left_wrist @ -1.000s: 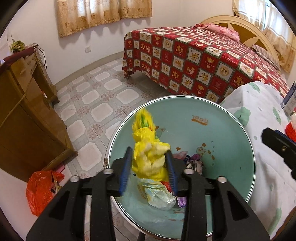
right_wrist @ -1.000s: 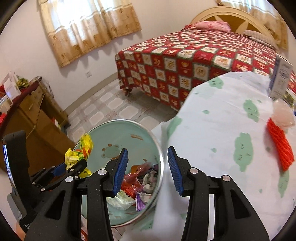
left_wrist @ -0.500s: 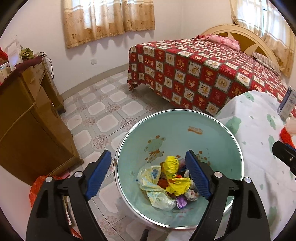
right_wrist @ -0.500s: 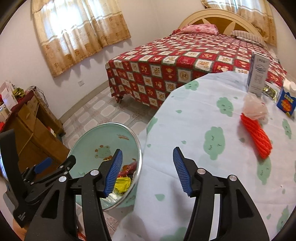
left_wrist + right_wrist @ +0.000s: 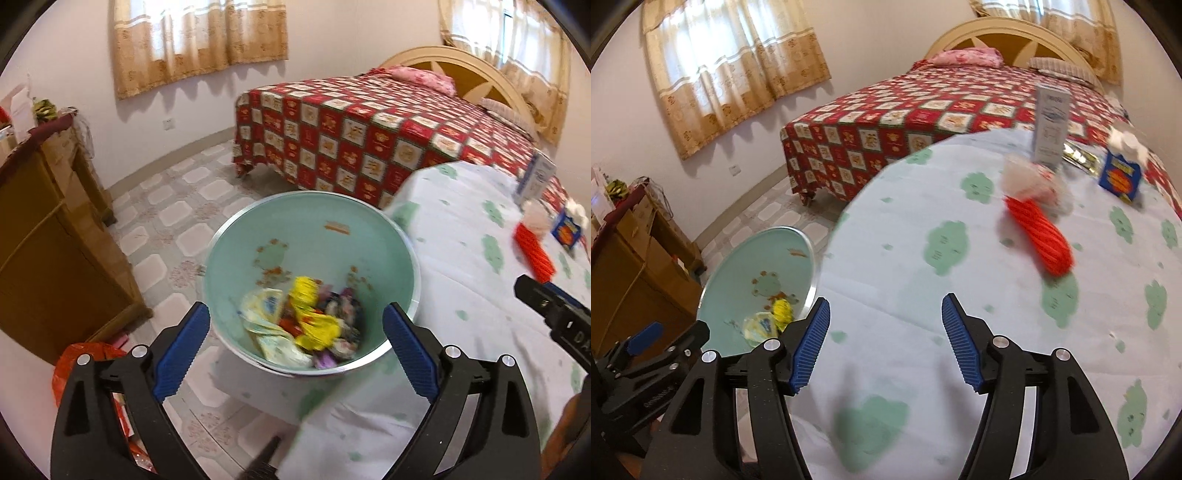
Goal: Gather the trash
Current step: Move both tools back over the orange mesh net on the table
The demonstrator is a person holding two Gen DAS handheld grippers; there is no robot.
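Note:
A mint-green trash bin [image 5: 314, 225] stands on the floor beside the table and holds several wrappers, with a yellow wrapper [image 5: 314, 325] on top. My left gripper [image 5: 295, 347] is open and empty above the bin's near rim. My right gripper [image 5: 884, 343] is open and empty over the table. A red net sleeve [image 5: 1039, 240] and a crumpled clear wrapper [image 5: 1030, 181] lie on the white tablecloth [image 5: 923, 288] ahead of it. The bin also shows in the right wrist view [image 5: 757, 284].
A white carton [image 5: 1051, 125] and a blue box [image 5: 1121, 177] stand at the table's far side. A bed with a red checked cover [image 5: 369, 136] is behind. A wooden cabinet [image 5: 40, 236] stands left, with a red bag [image 5: 77, 362] on the floor.
My left gripper opened and dropped the yellow wrapper into the bin, then drew back. My right gripper swung right over the table, toward the red net sleeve.

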